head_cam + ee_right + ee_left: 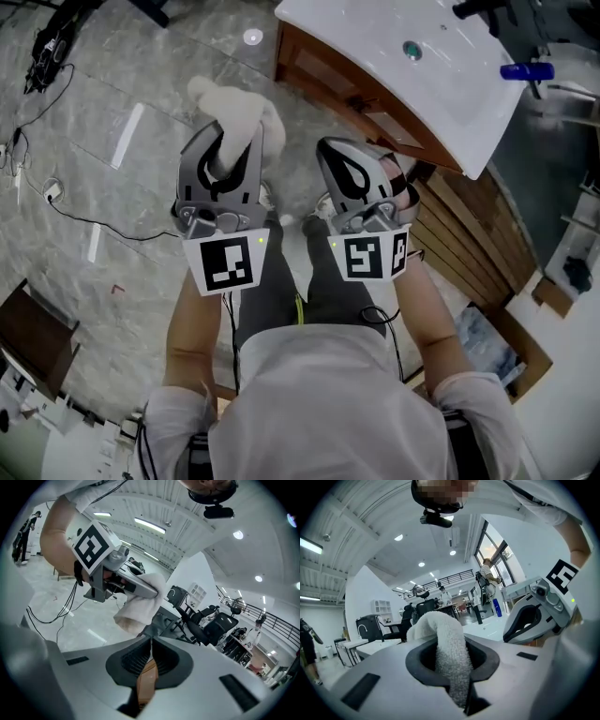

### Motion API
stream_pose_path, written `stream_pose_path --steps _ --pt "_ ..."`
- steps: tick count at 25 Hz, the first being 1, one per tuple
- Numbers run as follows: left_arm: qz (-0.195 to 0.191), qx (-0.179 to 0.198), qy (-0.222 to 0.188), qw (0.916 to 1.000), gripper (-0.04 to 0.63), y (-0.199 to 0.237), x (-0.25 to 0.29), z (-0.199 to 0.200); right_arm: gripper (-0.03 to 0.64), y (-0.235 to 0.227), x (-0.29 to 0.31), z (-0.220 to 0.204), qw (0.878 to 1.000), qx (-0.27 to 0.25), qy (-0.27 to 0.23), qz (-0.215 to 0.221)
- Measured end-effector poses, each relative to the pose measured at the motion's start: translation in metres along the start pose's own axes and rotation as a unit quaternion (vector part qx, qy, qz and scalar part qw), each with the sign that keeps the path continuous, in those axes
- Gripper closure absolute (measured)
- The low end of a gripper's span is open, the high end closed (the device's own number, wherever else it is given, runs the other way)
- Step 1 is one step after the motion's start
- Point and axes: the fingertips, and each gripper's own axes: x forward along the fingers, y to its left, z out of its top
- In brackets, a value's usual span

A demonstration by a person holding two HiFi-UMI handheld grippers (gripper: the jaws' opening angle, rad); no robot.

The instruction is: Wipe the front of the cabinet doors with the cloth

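Cloth (240,108) clamped in left tongs (231,141) — right tongs (337,157) closed, seemingly empty.

Floor: grey marbled tiles (141,84). A thin black cable (94,223) runs across them from a white plug (53,192); more cable is bunched at the far corner (47,52).

White basin (441,89) with a metal drain (412,50); a blue object (527,70) sits at its edge, type unclear.

Open cardboard box (525,349) low on the right, clear plastic packaging (480,337) inside.

Room beyond: black office chairs (213,627), white cubby shelf (382,606), blue bottle (496,607) on a white surface, and a mezzanine railing (450,579). Recessed ceiling spotlights (398,537) and a strip light (150,525) are lit. One person (487,571) stands by the window.
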Motion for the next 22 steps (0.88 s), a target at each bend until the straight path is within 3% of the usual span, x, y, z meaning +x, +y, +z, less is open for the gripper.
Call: stream_pose_path --steps 6,13,22 --pt "0.008 0.024 -0.013 0.9996 0.522 -0.025 0.036 -0.054 0.577 0.029 0.037 -0.071 1.000 -0.021 0.002 0.016" --pt "0.000 0.010 -0.003 0.9999 0.522 -0.058 0.079 -0.161 0.576 0.076 0.089 -0.160 1.000 -0.013 0.015 0.015" --pt "-0.001 0.044 -0.020 0.9988 0.522 -0.077 0.124 -0.218 0.577 0.119 0.131 -0.229 0.999 -0.031 0.004 0.019"
